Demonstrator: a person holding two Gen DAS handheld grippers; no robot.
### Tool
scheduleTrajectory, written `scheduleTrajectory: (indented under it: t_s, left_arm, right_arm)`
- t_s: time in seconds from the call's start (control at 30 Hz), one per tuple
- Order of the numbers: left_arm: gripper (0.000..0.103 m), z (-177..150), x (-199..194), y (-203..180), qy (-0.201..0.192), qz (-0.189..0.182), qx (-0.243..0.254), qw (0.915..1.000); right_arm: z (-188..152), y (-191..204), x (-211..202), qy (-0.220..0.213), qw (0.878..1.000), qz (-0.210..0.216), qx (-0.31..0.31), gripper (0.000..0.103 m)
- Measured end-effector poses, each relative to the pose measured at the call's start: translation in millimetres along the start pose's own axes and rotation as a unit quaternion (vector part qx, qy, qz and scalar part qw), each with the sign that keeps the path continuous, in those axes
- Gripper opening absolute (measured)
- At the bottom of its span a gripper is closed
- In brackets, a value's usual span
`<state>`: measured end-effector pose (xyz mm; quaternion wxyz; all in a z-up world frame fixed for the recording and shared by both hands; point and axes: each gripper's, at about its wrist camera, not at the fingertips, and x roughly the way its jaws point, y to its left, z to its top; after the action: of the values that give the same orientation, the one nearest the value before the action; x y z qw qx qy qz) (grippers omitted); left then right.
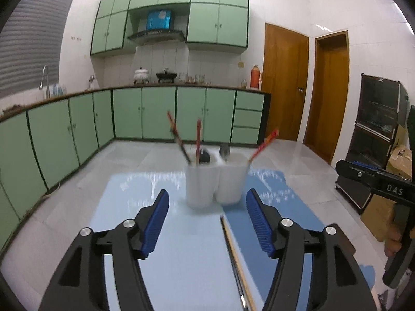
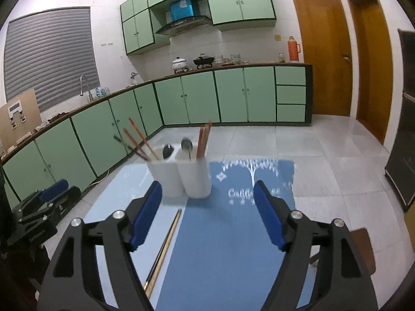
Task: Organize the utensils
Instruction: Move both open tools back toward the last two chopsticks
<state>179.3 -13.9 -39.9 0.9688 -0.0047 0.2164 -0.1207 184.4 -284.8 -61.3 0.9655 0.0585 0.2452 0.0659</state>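
Chopsticks (image 2: pixel 162 252) lie lengthwise, tips toward holder (image 2: pixel 181 175).

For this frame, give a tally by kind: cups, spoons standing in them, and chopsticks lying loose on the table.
White cups: 2
Spoons: 2
Loose chopsticks: 2
Total: 6

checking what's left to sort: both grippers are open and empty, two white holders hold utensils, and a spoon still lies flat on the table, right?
Not a spoon: what lies flat on the table is a pair of chopsticks, as the right wrist view shows. The rest holds: left gripper and right gripper open and empty, two white holders with utensils.
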Motion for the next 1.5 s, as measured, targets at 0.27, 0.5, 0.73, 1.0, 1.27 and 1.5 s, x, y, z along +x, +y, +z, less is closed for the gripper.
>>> scheduleTrajectory:
  t_s: [0.27,0.5,0.73,1.0,1.27,1.5]
  left_arm:
    - [0.062,-62,3,0,0.028,0.007,0.004,0.9996]
    - [0.062,-98,1,0,0.05,0.012,-0.002,0.9987]
    - [0.062,-121,-2,8,0.071,0.023,-0.001,0.9972]
    - [0.062,-132,-8,24,0.089,0.036,-0.002,0.9954]
    - [0.062,-135,-7,27,0.095,0.036,-0.006,0.9948]
    - [0.062,-136,-5,28,0.098,0.032,-0.007,0.9946]
  right_arm:
    - [-57,17,3,0.005,1.0,-0.008,-0.004,0.077]
    - [-93,34,7,0.023,1.0,-0.011,0.002,0.077]
    - [-127,55,20,0.063,0.998,-0.014,-0.007,0.073]
    - [-158,77,35,0.13,0.991,0.0,-0.019,0.066]
    - [-165,94,49,0.158,0.986,-0.007,-0.052,0.061]
    - [-166,91,52,0.157,0.985,-0.039,-0.066,0.055]
